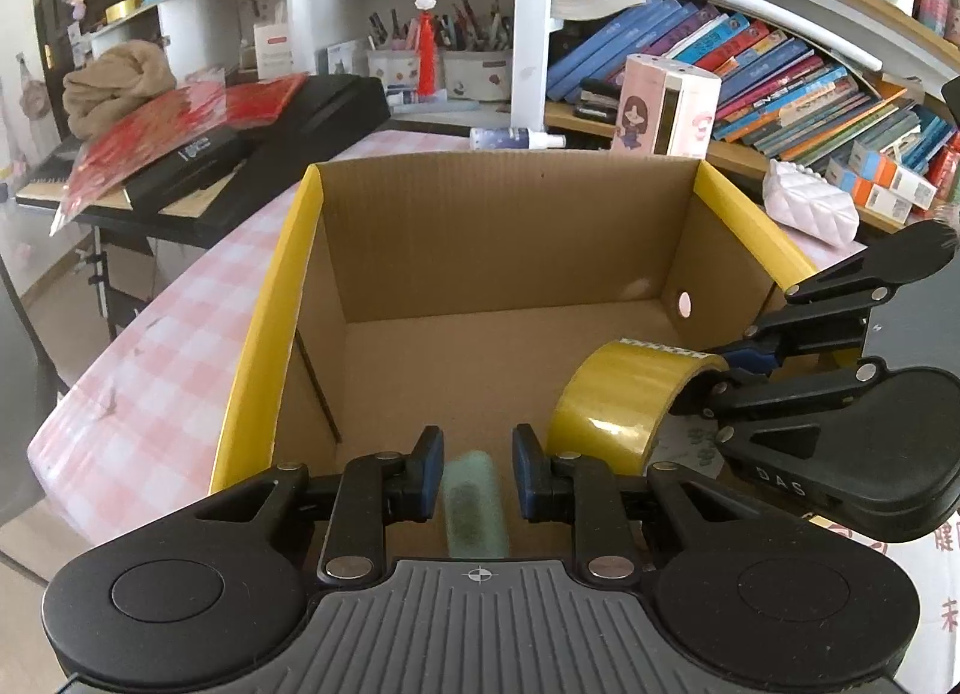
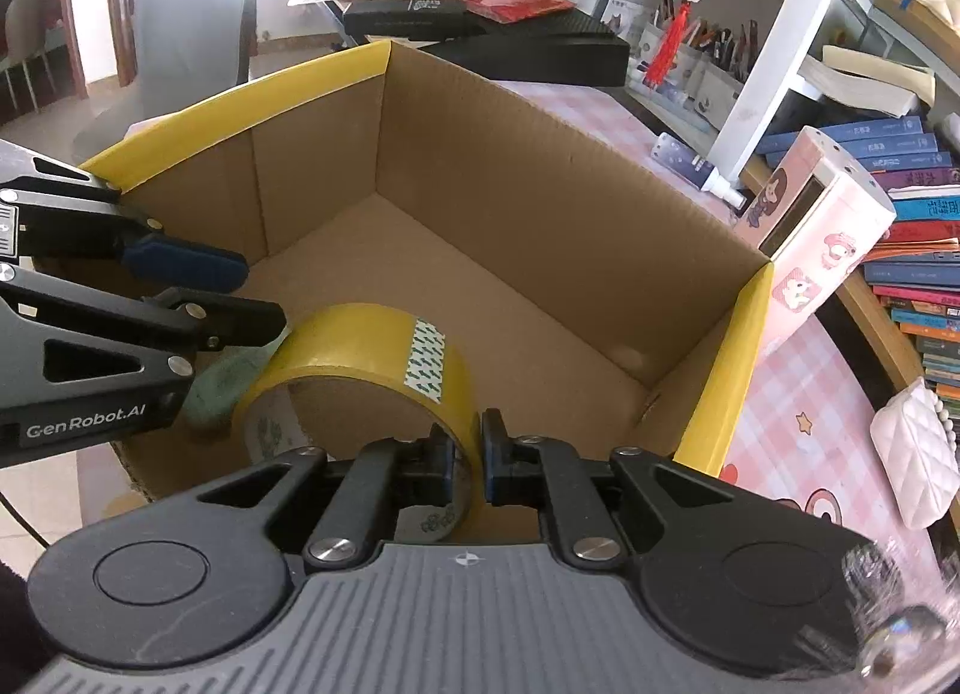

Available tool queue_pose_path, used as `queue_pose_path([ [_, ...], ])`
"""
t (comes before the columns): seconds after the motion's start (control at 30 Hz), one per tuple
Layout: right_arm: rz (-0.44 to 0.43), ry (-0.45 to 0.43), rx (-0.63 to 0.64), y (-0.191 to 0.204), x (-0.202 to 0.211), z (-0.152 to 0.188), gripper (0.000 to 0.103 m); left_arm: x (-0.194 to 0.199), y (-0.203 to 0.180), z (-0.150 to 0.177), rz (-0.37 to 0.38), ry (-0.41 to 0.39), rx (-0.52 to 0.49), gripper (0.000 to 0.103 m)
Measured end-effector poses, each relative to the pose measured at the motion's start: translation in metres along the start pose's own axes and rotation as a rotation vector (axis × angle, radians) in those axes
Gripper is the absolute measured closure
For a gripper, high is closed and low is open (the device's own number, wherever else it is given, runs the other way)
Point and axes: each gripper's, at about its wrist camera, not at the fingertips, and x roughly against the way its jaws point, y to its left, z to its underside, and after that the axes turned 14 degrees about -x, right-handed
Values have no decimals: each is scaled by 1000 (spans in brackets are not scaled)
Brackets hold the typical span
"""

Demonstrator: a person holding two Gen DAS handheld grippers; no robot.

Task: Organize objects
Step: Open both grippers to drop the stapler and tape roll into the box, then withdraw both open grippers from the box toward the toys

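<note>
Two grippers hang inside the cardboard box [image 2: 540, 226]: right gripper [image 2: 467, 463] jaws clamp the tape roll [image 2: 360, 352], left gripper [image 1: 478, 475] jaws apparently pinch a green sponge [image 1: 474, 502]; next, probably release both.

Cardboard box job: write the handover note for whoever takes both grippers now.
Left gripper: shut on the green foam piece, at the near edge of the cardboard box.
Right gripper: shut on the yellow tape roll, pinching its wall, low inside the box.
Done: both items are gripped and at the box.
Left: set both down inside and release. Nothing else lies in the box.
</note>
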Motion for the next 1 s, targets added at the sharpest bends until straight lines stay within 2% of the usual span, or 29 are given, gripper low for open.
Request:
queue_pose_path([
  [0.1, -7, -1, -1, 0, 1, 1, 91, 3, -1, 0, -14, -7, -2, 77],
  [0.17, -15, -9, -1, 0, 4, 1, 81, 6, -1, -1, -19, -14, -1, 75],
  [0.2, -15, -12, 0, 0, 5, 0, 79, 8, 0, -1, -23, -20, 1, 69],
  [0.33, -31, -20, -26, 1, 12, -3, 64, 20, -1, -2, -31, -62, 2, 60],
  [0.4, -16, -32, -36, 2, 18, -2, 59, 26, -3, -2, -45, -82, -1, 46],
  [0.57, 29, -55, -90, -2, 35, 4, 50, 41, -4, 1, -44, -121, -2, 41],
  [0.87, 86, -143, -207, 2, 75, 26, 48, 75, 2, 13, -58, -208, 45, 31],
  [1.0, 126, -182, -261, 9, 93, 38, 46, 89, 6, 19, -64, -238, 64, 29],
])
